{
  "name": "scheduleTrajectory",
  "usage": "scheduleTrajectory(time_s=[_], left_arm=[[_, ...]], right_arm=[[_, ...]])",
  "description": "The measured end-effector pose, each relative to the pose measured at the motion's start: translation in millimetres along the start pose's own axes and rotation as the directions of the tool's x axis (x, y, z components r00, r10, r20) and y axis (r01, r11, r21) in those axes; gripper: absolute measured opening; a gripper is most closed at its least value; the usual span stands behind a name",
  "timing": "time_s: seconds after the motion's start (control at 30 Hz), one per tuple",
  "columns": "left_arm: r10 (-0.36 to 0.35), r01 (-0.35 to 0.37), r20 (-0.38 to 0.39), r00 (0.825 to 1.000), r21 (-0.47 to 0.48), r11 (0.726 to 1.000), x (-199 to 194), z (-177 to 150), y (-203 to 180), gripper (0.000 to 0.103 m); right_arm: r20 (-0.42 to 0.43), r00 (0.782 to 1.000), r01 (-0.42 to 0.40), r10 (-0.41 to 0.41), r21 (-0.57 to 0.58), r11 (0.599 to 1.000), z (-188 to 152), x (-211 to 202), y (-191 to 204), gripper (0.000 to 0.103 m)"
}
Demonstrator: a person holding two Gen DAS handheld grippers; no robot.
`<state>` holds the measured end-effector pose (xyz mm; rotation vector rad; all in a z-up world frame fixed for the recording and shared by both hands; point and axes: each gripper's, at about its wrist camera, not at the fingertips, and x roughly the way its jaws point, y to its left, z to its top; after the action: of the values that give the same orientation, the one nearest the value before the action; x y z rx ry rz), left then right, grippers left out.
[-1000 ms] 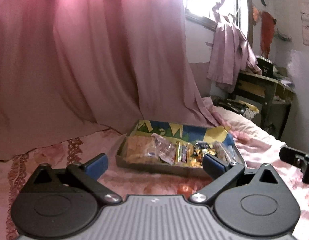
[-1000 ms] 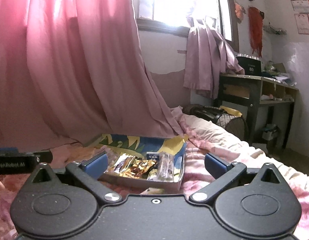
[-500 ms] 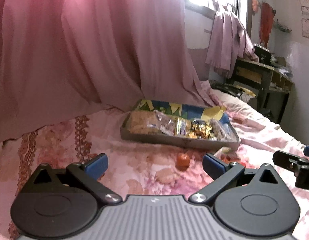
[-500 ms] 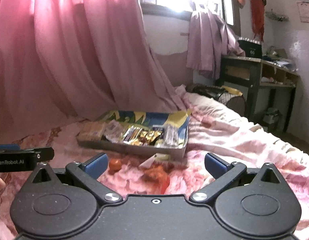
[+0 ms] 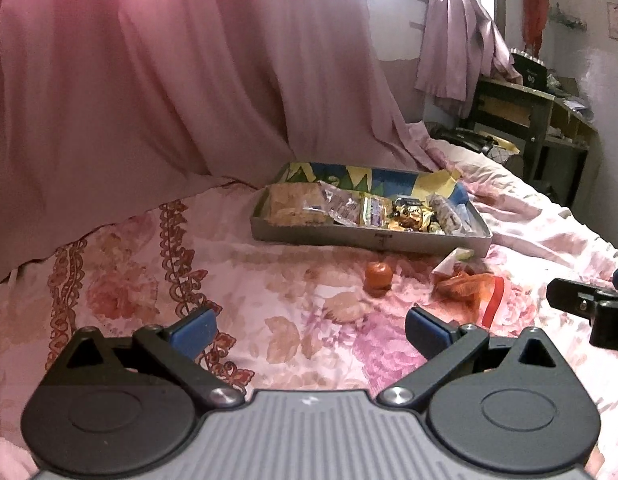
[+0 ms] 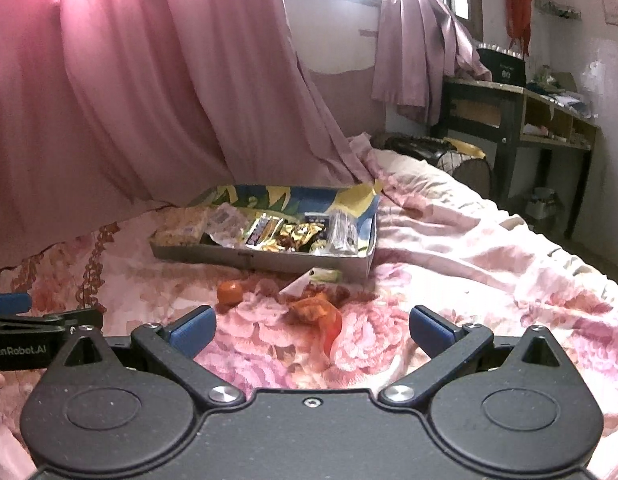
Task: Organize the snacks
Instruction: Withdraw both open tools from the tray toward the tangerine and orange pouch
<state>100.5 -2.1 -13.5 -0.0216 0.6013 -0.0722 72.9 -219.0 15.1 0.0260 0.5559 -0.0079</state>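
Left wrist view shows our left claw (image 5: 311, 330) wide open and empty above the bed (image 5: 269, 320); our right claw (image 6: 311, 330) is equally spread and holds nothing. One tray (image 5: 349, 238) of packed snacks sits near the bed's far edge, by the curtain. Just in front of it lie three loose items: one round orange sweet (image 5: 377, 275), one crumpled orange wrapper (image 5: 467, 286), one pale packet (image 5: 455, 258) touching the tray wall. We judge the sweet comes first: we should lower a claw straight over it, close gently so it cannot roll, then lift it into the tray.
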Motion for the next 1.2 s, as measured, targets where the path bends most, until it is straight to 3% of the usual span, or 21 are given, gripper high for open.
scheduleTrajectory(time_s=[0.37, 1.1, 1.2], left_arm=[[0.015, -0.014, -0.075, 0.997, 0.006, 1.0, 11, -3, 0, 0.103], [0.021, -0.018, -0.12, 0.993, 0.019, 1.0, 18, -2, -3, 0.103], [0.05, -0.047, -0.135, 0.99, 0.027, 0.999, 22, -1, -4, 0.103]], right_arm=[[-0.076, 0.997, 0.017, -0.018, -0.014, 1.0, -4, 12, 2, 0.102], [-0.164, 0.985, 0.057, -0.056, -0.001, 0.998, -7, 28, -2, 0.102], [-0.168, 0.985, 0.049, -0.046, 0.014, 0.999, -7, 27, -3, 0.102]])
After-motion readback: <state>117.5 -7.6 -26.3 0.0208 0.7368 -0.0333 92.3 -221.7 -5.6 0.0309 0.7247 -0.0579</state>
